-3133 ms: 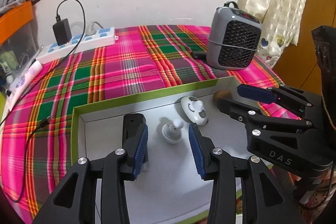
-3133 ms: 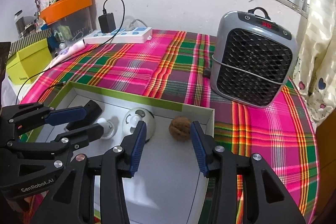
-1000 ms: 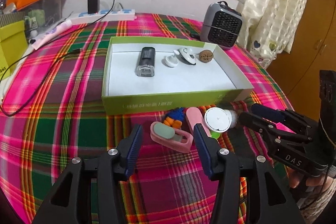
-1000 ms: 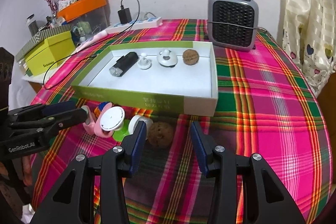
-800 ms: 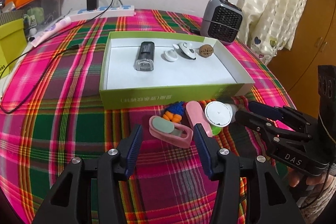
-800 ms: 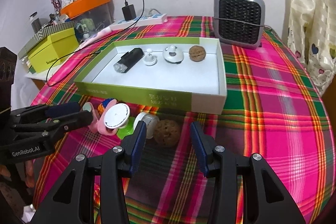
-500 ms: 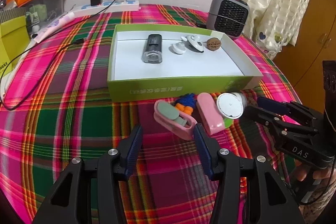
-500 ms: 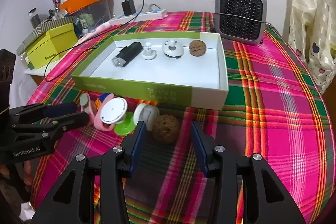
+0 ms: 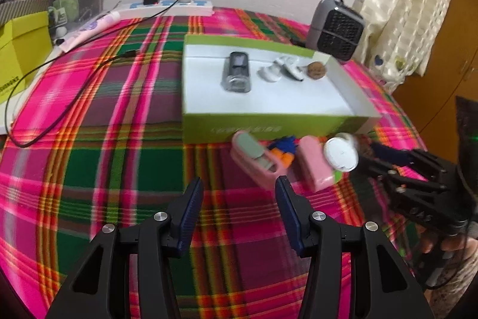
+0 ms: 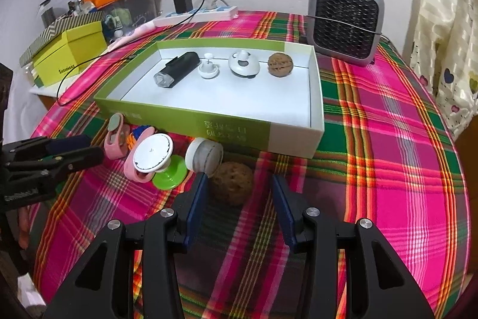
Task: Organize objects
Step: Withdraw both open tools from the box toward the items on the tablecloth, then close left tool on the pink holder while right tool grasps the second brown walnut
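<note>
A table under a pink, green and orange plaid cloth (image 10: 397, 145) stands below a barred window, with a grey heater (image 10: 346, 23) and a white power strip (image 10: 203, 14) along its far edge. A shallow green box (image 10: 191, 121) with a white inside lies ahead of both grippers.

The right gripper (image 10: 237, 199) points down at the cloth with its blue-padded jaws parted and nothing gripped. A brown walnut (image 10: 231, 183) sits just ahead of the gap between them, touching neither pad. To the right of this gripper the cloth is bare out to the table's rounded edge, so there is room on that side. On its left the space is crowded: a white spool (image 10: 204, 156) beside the walnut, a white disc on a green base (image 10: 156, 159), and pink pieces (image 10: 115, 139) up against the box's near wall.

The left gripper (image 9: 239, 208) is likewise half open and empty above bare plaid. A pink clip (image 9: 254, 157) lies just ahead and to its right; a blue and orange toy (image 9: 283, 148), blurred here, sits behind it. Open cloth stretches to its left, crossed by a black cable (image 9: 59, 97).

Inside the box, along the far wall, stand a black bottle (image 10: 177, 72), a small white knob (image 10: 207, 68), a white dome (image 10: 243, 63) and a second walnut (image 10: 279, 65). The near half of the box floor is free.
</note>
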Tool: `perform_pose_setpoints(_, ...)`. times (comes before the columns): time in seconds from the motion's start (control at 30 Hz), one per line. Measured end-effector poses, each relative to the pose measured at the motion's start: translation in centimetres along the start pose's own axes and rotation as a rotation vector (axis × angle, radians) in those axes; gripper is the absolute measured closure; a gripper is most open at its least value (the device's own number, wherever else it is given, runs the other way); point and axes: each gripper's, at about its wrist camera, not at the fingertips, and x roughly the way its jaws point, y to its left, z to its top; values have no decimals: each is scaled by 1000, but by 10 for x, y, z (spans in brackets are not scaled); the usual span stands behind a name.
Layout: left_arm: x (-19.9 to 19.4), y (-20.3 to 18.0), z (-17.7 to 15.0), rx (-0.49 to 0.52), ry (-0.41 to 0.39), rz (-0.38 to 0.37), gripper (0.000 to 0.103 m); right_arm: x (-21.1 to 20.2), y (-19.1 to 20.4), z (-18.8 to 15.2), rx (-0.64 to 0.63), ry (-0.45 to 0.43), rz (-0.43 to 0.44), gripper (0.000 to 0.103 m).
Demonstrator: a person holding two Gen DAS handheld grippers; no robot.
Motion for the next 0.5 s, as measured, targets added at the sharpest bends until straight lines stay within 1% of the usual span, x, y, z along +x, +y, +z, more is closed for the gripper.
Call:
perform_pose_setpoints(0.07, 2, -4, 3, 4, -6, -15, 54, 3, -1, 1, -2, 4, -5, 58)
perform_pose_setpoints(0.13, 7, -8, 6, 3, 9, -24, 54, 4, -2, 1, 2, 12, 0, 58)
perform_pose_setpoints(0.27, 14, -11, 10, 1, 16, -14, 54, 5, -4, 3, 1, 13, 1, 58)
perform_pose_setpoints(0.33, 17, -11, 11, 3, 23, 4, 54, 6, -5, 3, 5, 17, 4, 58)
perform_pose_setpoints(0.5, 14, -4, 9, -3, 21, 21, 54, 7, -3, 4, -11, 18, -4, 58)
